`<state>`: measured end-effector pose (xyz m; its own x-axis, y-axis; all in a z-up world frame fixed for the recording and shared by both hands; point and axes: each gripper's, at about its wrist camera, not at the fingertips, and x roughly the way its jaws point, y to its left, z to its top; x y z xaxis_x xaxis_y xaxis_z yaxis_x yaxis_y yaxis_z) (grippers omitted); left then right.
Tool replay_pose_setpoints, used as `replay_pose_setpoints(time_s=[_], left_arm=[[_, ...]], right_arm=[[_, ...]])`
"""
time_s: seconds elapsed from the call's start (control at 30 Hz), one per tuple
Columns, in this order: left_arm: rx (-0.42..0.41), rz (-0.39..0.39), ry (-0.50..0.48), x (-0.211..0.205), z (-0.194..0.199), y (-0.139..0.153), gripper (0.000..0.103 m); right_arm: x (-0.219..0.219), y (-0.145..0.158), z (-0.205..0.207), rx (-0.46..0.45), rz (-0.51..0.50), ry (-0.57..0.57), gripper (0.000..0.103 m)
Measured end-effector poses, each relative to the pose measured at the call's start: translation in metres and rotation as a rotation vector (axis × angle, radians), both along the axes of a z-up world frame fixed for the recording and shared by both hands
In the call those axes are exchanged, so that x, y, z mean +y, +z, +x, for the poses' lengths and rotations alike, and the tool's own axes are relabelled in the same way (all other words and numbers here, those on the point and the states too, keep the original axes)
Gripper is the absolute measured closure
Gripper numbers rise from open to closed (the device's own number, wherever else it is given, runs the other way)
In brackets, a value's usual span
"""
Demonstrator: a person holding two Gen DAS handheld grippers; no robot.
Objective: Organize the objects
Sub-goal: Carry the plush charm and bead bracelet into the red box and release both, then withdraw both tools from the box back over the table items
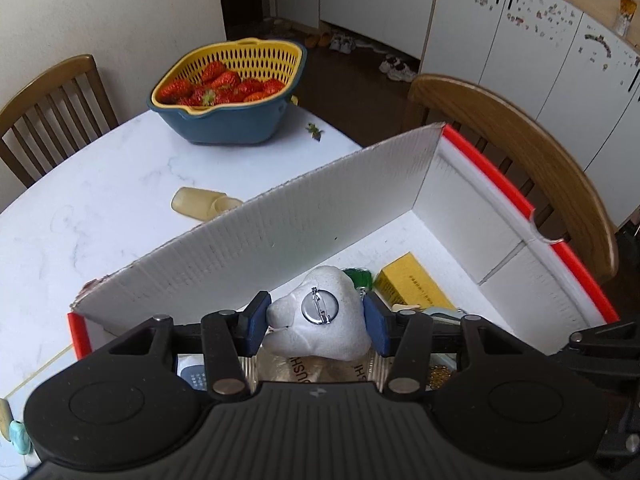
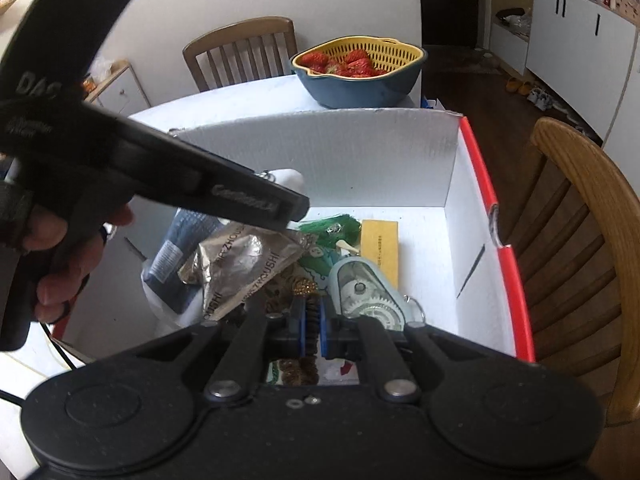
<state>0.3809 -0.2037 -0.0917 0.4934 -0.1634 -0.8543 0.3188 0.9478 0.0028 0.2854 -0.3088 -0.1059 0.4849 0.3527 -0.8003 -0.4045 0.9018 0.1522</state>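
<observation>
My left gripper [image 1: 317,323] is shut on a white plush brooch [image 1: 320,344], its round pin back facing me, just above the open white box with a red rim [image 1: 520,200]. In the right wrist view a hand holds the left gripper [image 2: 294,200] over the box [image 2: 480,184], and a bit of the white brooch [image 2: 289,178] shows behind it. My right gripper [image 2: 310,330] is shut on a dark brown coiled band [image 2: 310,326] low over the box. Inside lie a silver foil packet [image 2: 240,264], a yellow carton [image 2: 380,248], a green tassel [image 2: 328,226] and a pale green geared case [image 2: 368,292].
A blue bowl with a yellow strainer of strawberries [image 1: 228,80] stands at the far end of the white marble table [image 1: 100,208]. A yellowish translucent cap [image 1: 200,204] lies by the box's tall flap [image 1: 280,232]. Wooden chairs [image 1: 520,140] stand to the right and at the far left.
</observation>
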Motion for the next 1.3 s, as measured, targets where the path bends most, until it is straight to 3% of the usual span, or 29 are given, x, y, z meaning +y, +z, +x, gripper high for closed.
replay_pose_setpoints(time_s=[0.27,0.57,0.67,0.8,1.3], left_arm=[[0.028,0.019,-0.013,-0.006,0.008,-0.014,0.052],[0.040,0.030,-0.021,-0.010,0.010,-0.022,0.051],[0.038,0.018,-0.013,-0.008,0.008,-0.020,0.047],[0.017,-0.009,-0.001,-0.003,0.000,-0.011,0.038],[-0.087,-0.092,0.008,0.036,-0.057,0.040,0.037]], right_arm=[[0.003,-0.006,0.000,0.009,-0.036,0.029,0.089],[-0.005,-0.003,-0.004,0.018,0.003,0.028,0.077],[-0.006,-0.001,-0.006,0.012,0.008,0.019,0.071],[-0.007,0.002,-0.008,0.006,0.014,0.000,0.067],[-0.004,0.028,-0.028,-0.048,0.050,-0.057,0.050]])
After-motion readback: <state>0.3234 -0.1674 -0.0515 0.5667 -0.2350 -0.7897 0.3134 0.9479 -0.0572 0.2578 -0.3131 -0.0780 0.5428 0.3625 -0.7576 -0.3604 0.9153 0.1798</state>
